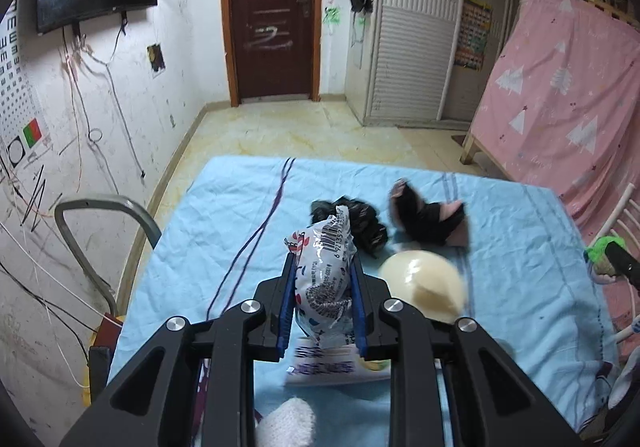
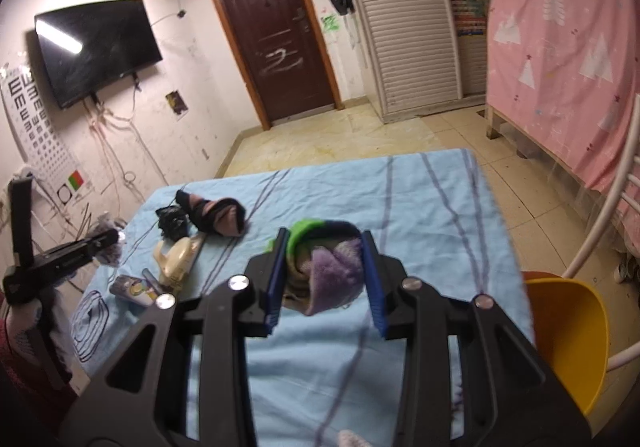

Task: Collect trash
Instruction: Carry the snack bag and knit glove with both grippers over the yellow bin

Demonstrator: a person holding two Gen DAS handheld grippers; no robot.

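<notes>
A crumpled white plastic wrapper (image 1: 326, 271) with a barcode sits at the lower centre of the left wrist view, pinched between the blue pads of the left claw (image 1: 322, 267), whose jaws are drawn in tight on it. Under it, at the bottom of the frame, a flat printed packet (image 1: 324, 367) lies on the table (image 1: 520, 247) with its light blue cloth. Just right of the wrapper is a cream bowl-shaped thing (image 1: 424, 287); above it lie a crumpled black bag (image 1: 366, 223) and a black-and-pink sock (image 1: 430, 219). In the centre of the right wrist view, the right claw (image 2: 324, 267) is closed on a bundled purple, green and dark fuzzy sock (image 2: 332, 263). A yellow bin (image 2: 568, 331) stands at the lower right, beside the table edge.
</notes>
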